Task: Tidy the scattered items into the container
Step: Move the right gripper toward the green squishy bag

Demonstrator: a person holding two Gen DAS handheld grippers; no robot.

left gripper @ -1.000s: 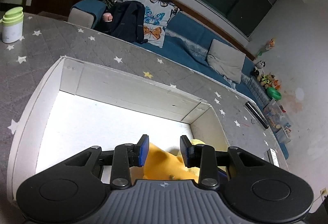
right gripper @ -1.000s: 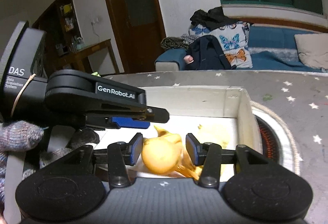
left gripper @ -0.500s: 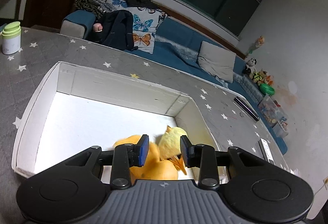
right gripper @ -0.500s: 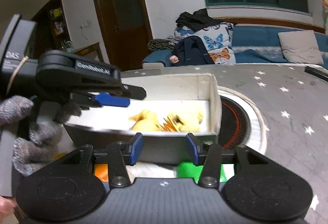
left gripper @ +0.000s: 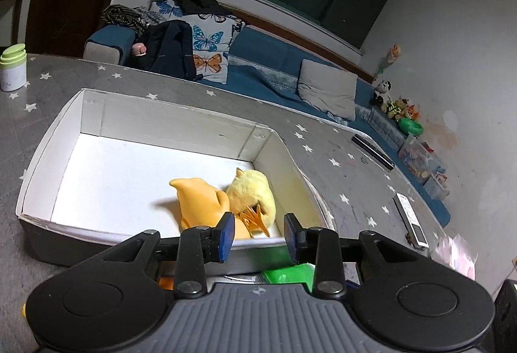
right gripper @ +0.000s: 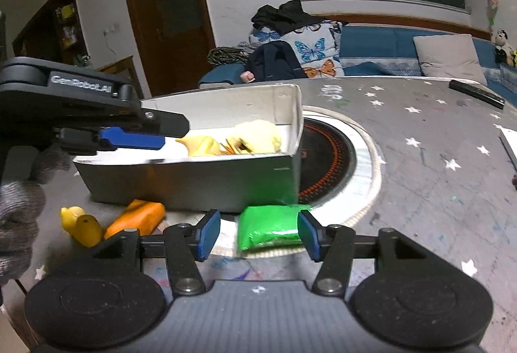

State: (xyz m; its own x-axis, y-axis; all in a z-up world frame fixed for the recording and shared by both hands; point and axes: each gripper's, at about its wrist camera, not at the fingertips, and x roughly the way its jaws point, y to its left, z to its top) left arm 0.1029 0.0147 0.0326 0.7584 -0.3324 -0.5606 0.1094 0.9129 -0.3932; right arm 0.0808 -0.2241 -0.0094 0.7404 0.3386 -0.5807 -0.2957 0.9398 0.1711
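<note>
The grey box (left gripper: 93,113) with a white inside holds an orange toy (left gripper: 197,197) and a yellow plush chick (left gripper: 252,191) in its near right corner. My left gripper (left gripper: 258,235) is open and empty, level with the box's near rim; the right wrist view shows it from the side (right gripper: 161,133). My right gripper (right gripper: 258,233) is open, low in front of the box. A green packet (right gripper: 268,227) lies on the table between its fingers, and I see no grip on it. An orange piece (right gripper: 135,219) and a yellow duck (right gripper: 80,225) lie left of the packet.
A round hotplate (right gripper: 336,159) is set into the star-patterned table (right gripper: 420,133), partly under the box. A gloved hand (right gripper: 19,217) holds the left gripper. A remote (left gripper: 412,220), a black bar (left gripper: 371,151) and a green-lidded jar (left gripper: 13,67) stand farther off.
The right gripper left the orange toy in the box, drew back out and came down around the green packet. The left gripper pulled back from inside the box to its near rim.
</note>
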